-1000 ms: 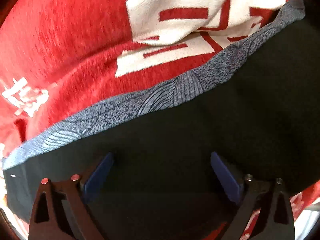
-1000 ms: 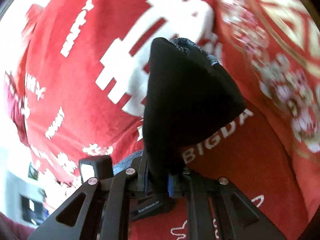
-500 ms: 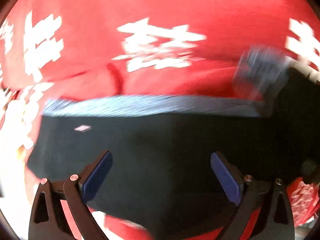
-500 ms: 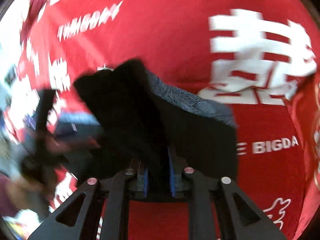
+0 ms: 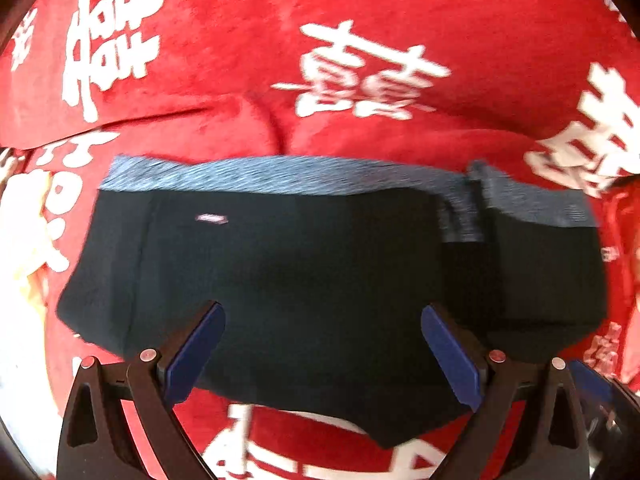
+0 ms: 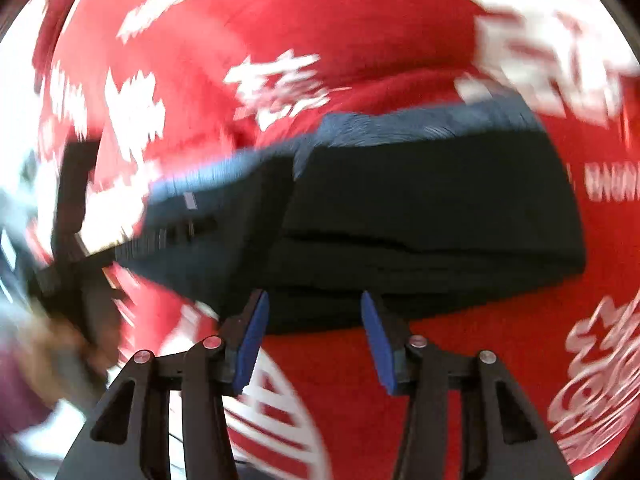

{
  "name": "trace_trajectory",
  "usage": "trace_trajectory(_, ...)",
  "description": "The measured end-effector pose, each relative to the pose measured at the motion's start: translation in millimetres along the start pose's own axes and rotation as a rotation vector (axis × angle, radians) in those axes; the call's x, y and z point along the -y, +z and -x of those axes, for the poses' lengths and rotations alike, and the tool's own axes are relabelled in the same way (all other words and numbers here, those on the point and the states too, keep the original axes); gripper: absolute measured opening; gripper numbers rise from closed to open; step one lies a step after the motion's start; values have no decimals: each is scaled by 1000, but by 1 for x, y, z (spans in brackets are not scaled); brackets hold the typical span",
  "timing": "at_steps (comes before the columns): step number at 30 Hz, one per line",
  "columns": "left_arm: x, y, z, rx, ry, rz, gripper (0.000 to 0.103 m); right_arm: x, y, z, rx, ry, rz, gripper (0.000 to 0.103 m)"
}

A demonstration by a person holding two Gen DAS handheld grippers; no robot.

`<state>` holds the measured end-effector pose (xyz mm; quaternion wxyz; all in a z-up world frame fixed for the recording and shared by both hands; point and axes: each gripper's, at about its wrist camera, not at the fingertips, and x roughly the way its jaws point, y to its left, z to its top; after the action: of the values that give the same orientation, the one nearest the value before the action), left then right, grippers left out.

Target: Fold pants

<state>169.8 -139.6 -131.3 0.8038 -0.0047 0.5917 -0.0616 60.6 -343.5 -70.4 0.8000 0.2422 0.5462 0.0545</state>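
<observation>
1. Two grippers noted: left gripper (image 5: 322, 350) jaws wide apart, nothing clamped; right gripper (image 6: 314, 334) jaws opening, released.
2. Black fabric pants with grey waistband (image 5: 304, 276) lie on red printed blanket (image 5: 360, 4), long axis sideways, under left gripper, just ahead of the right.

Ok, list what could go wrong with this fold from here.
1. The right gripper is opening with no cloth between its pads, so the flap it just laid over the black pants may spring back.
2. The grey waistband steps where the layers overlap, so the edges look misaligned.
3. The red blanket is soft and creased, so the stack could shift when pressed.
</observation>
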Motion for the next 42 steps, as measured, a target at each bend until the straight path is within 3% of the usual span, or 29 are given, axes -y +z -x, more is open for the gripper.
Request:
trace_trajectory(5, 34, -5, -9, -19, -90, -62, 99, 57, 16, -13, 19, 254, -379, 53)
trace_trajectory(9, 52, -15, -42, -55, -53, -111, 100, 68, 21, -28, 9, 280, -450, 53)
trace_trajectory(12, 40, -15, -50, -67, -105, -24, 103, 78, 17, -40, 9, 313, -514, 53)
trace_trajectory(17, 43, -11, -49, -65, -97, -60, 103, 91, 23, -61, 33, 389, -619, 52)
trace_trajectory(18, 43, -10, -50, -70, -99, -56, 103, 93, 26, -65, 30, 395, -640, 49)
trace_trajectory(19, 42, -9, -51, -75, -103, -50, 103, 94, 26, -64, 28, 391, -650, 26)
trace_trajectory(20, 41, -11, -51, -76, -104, -48, 103, 95, 29, -64, 18, 371, -650, 5)
trace_trajectory(22, 41, -10, -51, -75, -100, -46, 103, 90, 35, -56, 9, 355, -612, 5)
trace_trajectory(25, 38, -12, -51, -74, -102, -40, 103, 72, 39, -27, 32, 362, -458, 5)
trace_trajectory(27, 36, -11, -50, -77, -102, -40, 103, 61, 34, -17, 1, 335, -381, 5)
trace_trajectory(29, 31, -11, -43, -74, -69, -41, 103, 65, 20, -27, -50, 328, -426, 5)
trace_trajectory(31, 21, -12, -33, -57, 32, -49, 103, 76, 5, -49, -92, 305, -486, 5)
trace_trajectory(33, 9, -10, -26, -60, 50, -32, 103, 81, 0, -66, -106, 310, -504, 4)
trace_trajectory(36, -7, -6, -14, -53, 100, -13, 103, 73, 11, -68, -140, 281, -433, 6)
trace_trajectory(39, -6, 3, -7, -40, 132, -25, 103, 56, 23, -56, -230, 256, -283, 21)
trace_trajectory(40, -3, 7, -5, -33, 129, -27, 103, 51, 28, -48, -257, 251, -216, 32)
trace_trajectory(42, 8, 15, -1, -14, 118, -34, 103, 44, 40, -22, -230, 236, -92, 48)
